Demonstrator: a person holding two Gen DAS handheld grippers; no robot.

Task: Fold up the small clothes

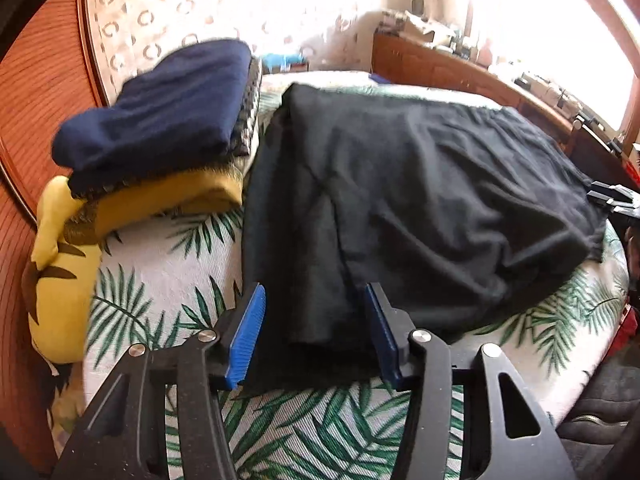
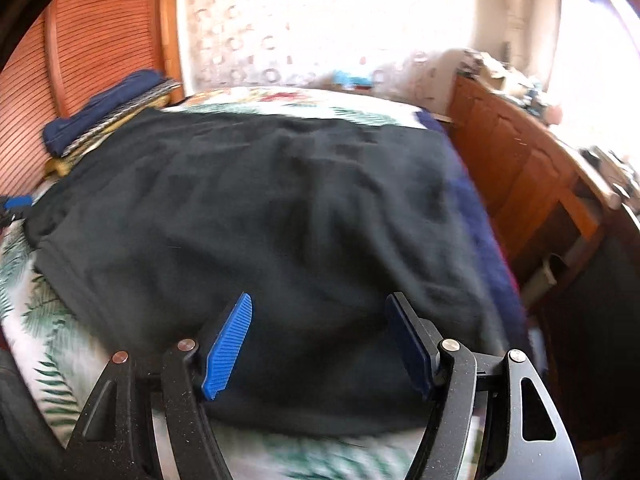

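Lying between each gripper's open jaws, black garment (image 1: 420, 192) covers bed (image 1: 160, 280).

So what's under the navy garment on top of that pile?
Under the navy garment sits a checked piece, then a mustard one, resting on the leaf-print sheet. How far each layer reaches under the one above is covered.
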